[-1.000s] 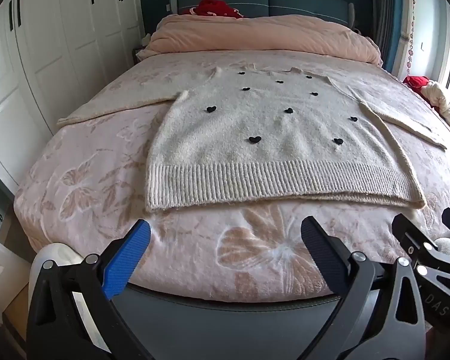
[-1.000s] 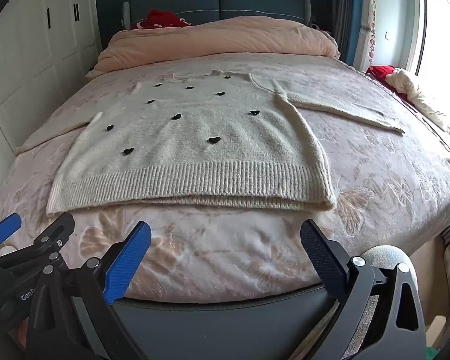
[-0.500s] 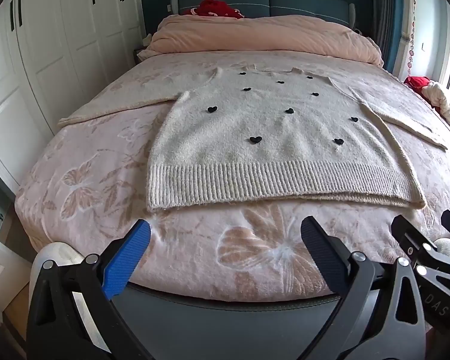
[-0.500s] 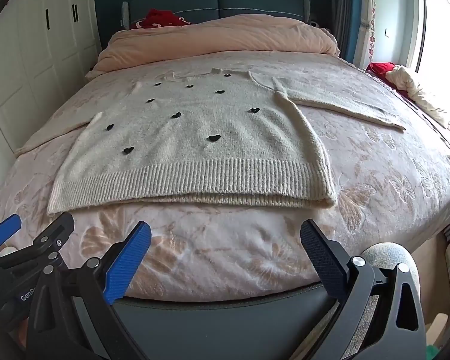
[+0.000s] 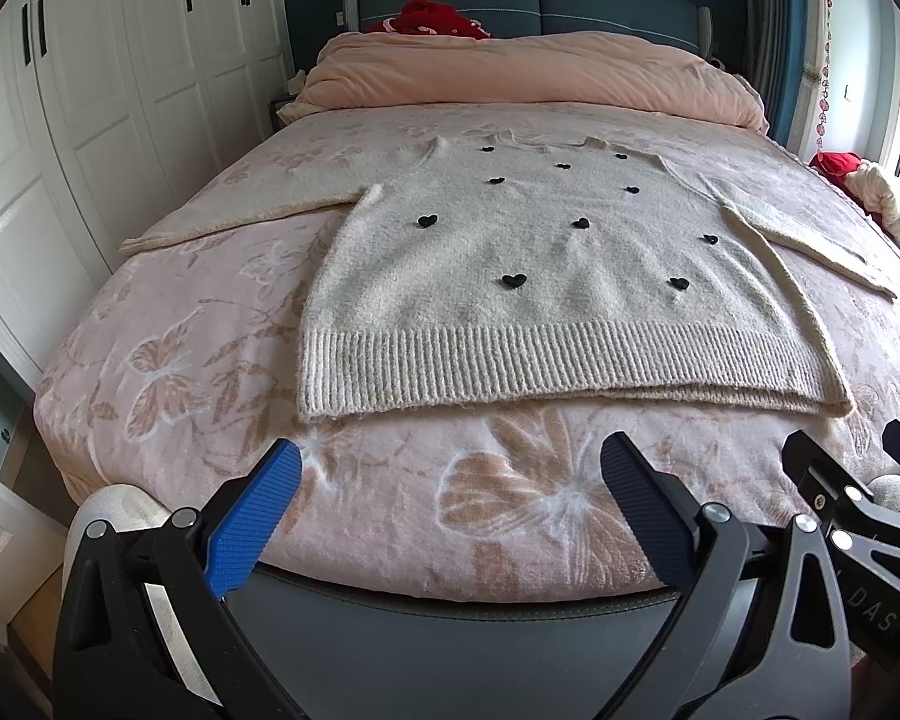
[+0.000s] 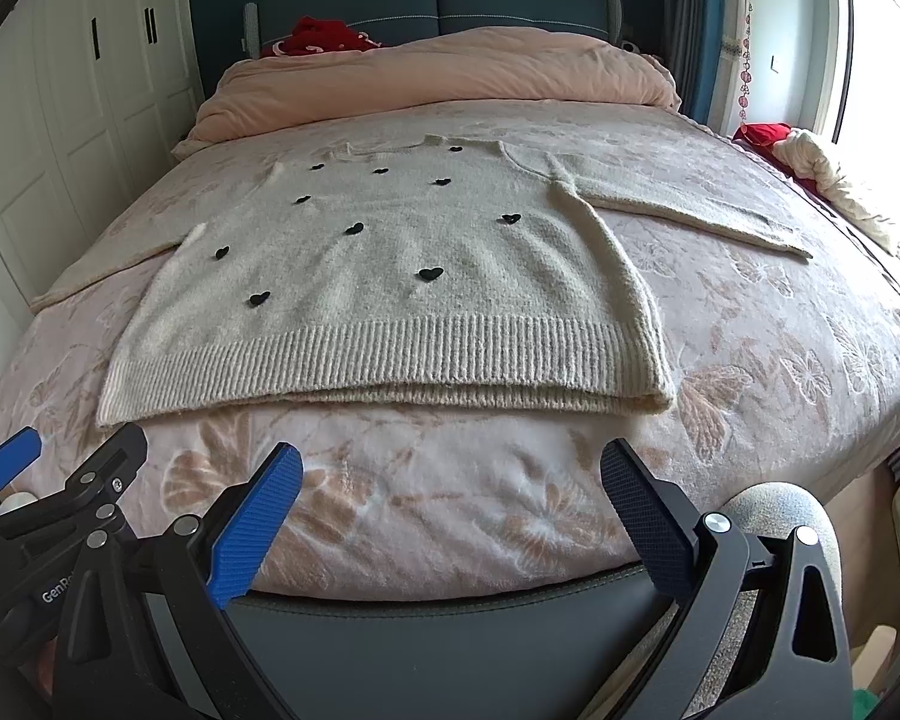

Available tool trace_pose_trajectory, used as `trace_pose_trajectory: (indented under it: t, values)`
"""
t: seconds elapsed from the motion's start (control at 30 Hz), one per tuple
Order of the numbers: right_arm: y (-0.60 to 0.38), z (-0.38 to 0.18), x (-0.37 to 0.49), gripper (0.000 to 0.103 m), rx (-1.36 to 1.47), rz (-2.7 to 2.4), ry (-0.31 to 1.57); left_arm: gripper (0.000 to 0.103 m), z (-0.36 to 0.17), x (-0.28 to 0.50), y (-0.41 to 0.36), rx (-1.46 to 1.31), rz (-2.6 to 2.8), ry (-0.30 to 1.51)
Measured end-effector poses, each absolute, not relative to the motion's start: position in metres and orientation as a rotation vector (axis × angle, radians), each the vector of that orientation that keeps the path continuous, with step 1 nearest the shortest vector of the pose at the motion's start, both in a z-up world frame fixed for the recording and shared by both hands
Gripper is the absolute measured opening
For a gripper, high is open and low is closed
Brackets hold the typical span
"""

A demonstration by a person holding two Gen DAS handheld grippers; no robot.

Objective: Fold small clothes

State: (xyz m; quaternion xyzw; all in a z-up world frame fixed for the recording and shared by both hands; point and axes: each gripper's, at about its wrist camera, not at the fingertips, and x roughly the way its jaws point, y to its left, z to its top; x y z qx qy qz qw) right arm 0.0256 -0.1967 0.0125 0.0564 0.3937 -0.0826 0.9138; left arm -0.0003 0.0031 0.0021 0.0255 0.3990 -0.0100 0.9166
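Blue-padded left tongs (image 5: 450, 468) and right tongs (image 6: 450, 468) gape wide, empty, short of the sweater (image 5: 546, 276)

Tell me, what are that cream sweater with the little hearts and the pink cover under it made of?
The sweater looks like soft, fuzzy knit yarn, perhaps wool or acrylic: its hem is ribbed and the surface is matte and hairy. Its black hearts may be felt or stitched on; too small to tell. The bed cover looks like plush fleece, with a short nap and a butterfly pattern.
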Motion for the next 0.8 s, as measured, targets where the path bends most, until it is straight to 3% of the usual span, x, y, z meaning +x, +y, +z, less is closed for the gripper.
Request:
trace_pose_trajectory:
  t: [0.8]
  values:
    - [-0.1977,0.0101,0.0253,0.098,0.123,-0.169,0.818,0.097,0.0054,-0.0019,0.0054,0.056,-0.014,0.817]
